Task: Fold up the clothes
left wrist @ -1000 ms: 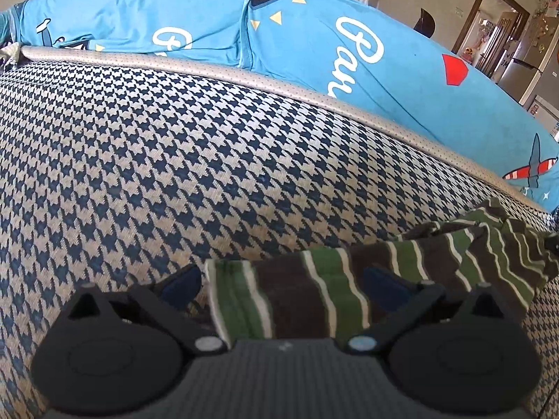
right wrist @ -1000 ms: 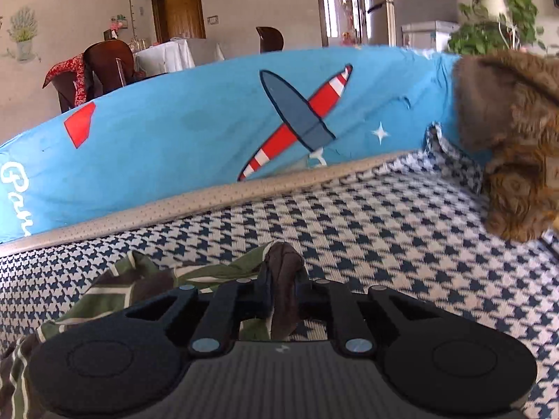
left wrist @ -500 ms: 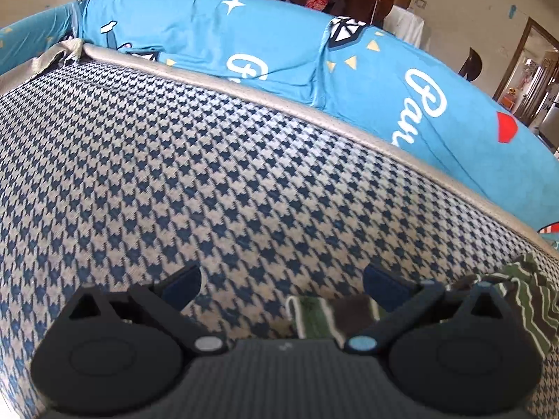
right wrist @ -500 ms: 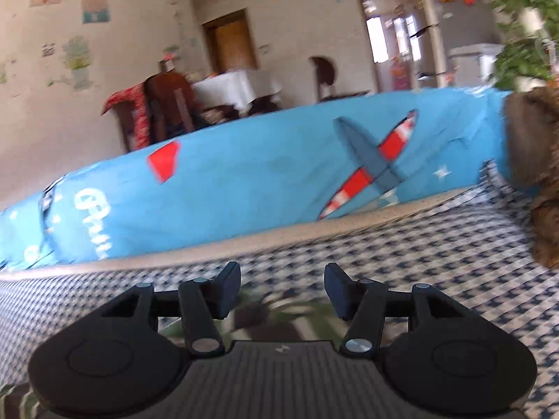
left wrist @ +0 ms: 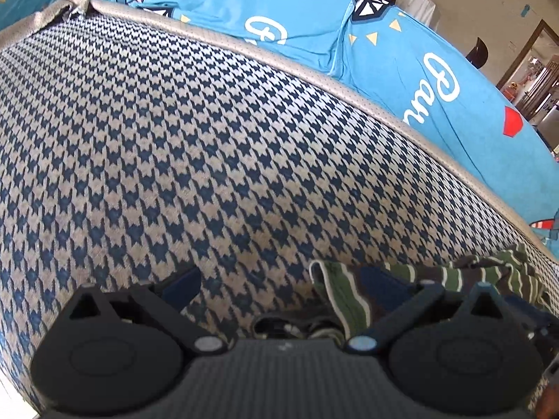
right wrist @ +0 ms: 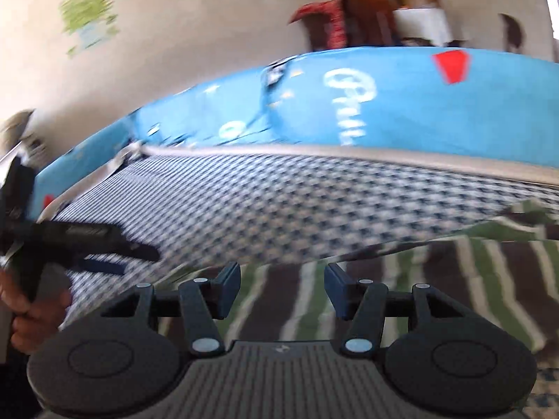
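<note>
Jaws wide on both: left gripper point(left wrist: 279, 281) low centre over houndstooth seat point(left wrist: 209, 139), striped garment point(left wrist: 344, 296) rumpled at lower right beside its right finger; right gripper point(right wrist: 282, 288) empty above striped cloth, lower centre. Best to pinch one hem edge squarely, avoiding seat fabric beneath. Blue cushion point(left wrist: 401, 52) across upper frame.
</note>
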Tool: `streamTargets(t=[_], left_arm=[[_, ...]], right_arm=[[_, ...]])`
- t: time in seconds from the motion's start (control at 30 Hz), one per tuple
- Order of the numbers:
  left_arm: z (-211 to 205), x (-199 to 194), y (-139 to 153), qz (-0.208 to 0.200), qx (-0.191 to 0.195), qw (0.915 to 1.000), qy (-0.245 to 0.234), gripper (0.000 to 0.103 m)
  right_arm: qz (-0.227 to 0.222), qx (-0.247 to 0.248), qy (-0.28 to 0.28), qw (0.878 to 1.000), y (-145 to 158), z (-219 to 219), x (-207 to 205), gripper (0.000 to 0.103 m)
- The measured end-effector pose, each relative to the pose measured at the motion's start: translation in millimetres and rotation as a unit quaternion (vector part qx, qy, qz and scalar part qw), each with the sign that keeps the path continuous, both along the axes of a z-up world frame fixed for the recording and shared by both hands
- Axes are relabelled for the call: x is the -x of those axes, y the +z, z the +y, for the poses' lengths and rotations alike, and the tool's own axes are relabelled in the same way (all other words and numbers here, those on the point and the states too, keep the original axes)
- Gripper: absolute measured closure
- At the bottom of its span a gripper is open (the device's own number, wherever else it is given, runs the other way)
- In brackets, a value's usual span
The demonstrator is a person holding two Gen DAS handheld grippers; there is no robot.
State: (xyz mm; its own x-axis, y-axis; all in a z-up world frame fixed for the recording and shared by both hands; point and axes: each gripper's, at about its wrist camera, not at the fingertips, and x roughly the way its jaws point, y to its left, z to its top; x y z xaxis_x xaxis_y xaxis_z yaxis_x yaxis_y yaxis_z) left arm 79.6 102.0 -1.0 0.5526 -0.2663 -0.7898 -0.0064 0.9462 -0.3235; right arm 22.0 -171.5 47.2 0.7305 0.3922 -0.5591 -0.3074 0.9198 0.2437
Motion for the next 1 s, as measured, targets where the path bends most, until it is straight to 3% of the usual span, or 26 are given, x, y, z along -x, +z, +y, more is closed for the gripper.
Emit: streamTargets(t=[0.3, 0.6, 0.77, 0.8, 0.9, 1.0], left_arm=[[19.4, 5.1, -3.8, 0.028, 0.038, 0.9989, -0.001, 0.000], [24.6, 9.0, -6.5, 0.047, 0.068, 0.9965, -0.009, 0.000], [25.4, 9.9, -11.2, 0.062, 0.091, 0.9938, -0.011, 0.000], [25.7, 10.4, -12.1, 0.065, 0.097, 0.9931, -0.012, 0.000], [26.8, 11.3, -15.3, 0.075, 0.119, 0.9898, -0.018, 0.000], [26.2, 10.4, -19.0, 0.086, 0.143, 0.9858, -0.020, 0.000]], right_arm=[[-0.001, 0.055, 0.099, 0.994, -15.8, 78.8, 10.5, 0.048], [-0.006, 0.080, 0.116, 0.990, -24.8, 107.0, 7.0, 0.046], [-0.016, 0.136, 0.115, 0.984, -35.1, 124.8, 9.3, 0.046], [-0.017, 0.147, 0.115, 0.982, -37.3, 127.2, 9.7, 0.048], [-0.016, 0.169, 0.113, 0.979, -41.9, 128.7, 10.5, 0.079], [-0.015, 0.163, 0.112, 0.980, -39.6, 121.2, 11.4, 0.091]])
